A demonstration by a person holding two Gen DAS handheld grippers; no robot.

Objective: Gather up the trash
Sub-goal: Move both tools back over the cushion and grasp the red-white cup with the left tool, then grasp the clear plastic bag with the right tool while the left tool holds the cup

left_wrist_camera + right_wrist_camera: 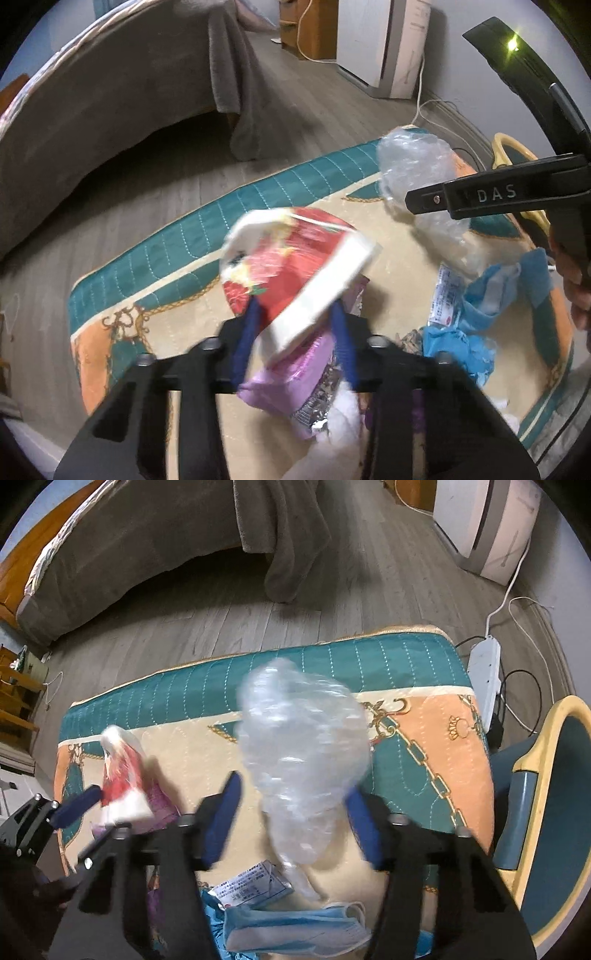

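Observation:
My left gripper [295, 321] is shut on a red and white wrapper [291, 266], held above the patterned mat [177, 295]; it also shows at the left of the right wrist view [123, 775]. My right gripper [291, 801] holds a crumpled clear plastic bag [299, 749] between its blue fingers; the bag also shows in the left wrist view [417, 173]. Under the grippers lie a purple foil packet [295, 380], a blue face mask [291, 926], blue plastic scraps [491, 295] and a printed white packet [251, 886].
A bed with a grey blanket [147, 542] stands at the back. A white appliance [487, 528] and a power strip [484, 672] with cords are at the right. A yellow-rimmed blue bin [546, 794] stands beside the mat's right edge.

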